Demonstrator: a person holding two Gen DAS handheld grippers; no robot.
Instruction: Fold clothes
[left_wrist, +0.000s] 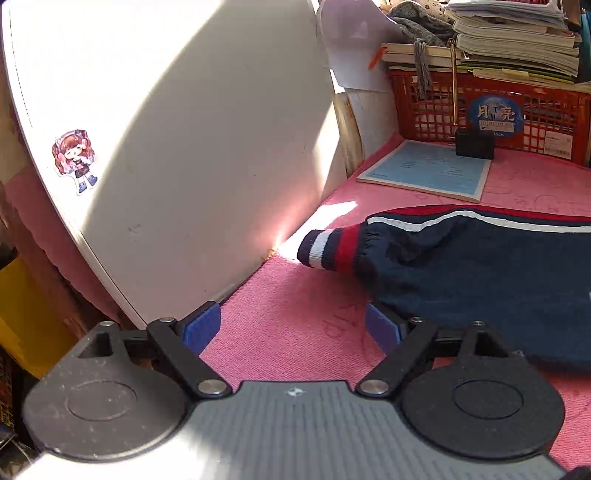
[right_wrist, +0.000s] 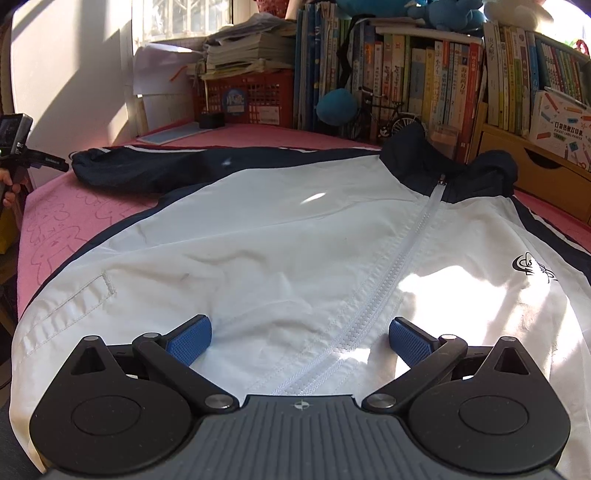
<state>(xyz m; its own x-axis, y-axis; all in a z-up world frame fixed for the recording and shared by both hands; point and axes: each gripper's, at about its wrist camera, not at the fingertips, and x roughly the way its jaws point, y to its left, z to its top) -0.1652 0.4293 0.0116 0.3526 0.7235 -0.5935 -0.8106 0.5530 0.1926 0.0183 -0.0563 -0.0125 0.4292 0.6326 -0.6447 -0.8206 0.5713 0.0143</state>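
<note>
A white-and-navy zip jacket (right_wrist: 295, 229) lies flat, front up, zipped, its navy sleeve (left_wrist: 480, 266) stretched sideways.

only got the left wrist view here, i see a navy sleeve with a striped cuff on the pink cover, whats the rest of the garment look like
Observer: The right wrist view shows a jacket with a white front, spread flat, zipper closed up to a navy collar.
Operator: where's the right tool
Observer: The right tool is open over the lower front, its pads either side of the zipper, gripping nothing.
Operator: is my sleeve folded in yet
Observer: No. The sleeve lies stretched out to the side, away from the body. Your left tool is open beside it.
</note>
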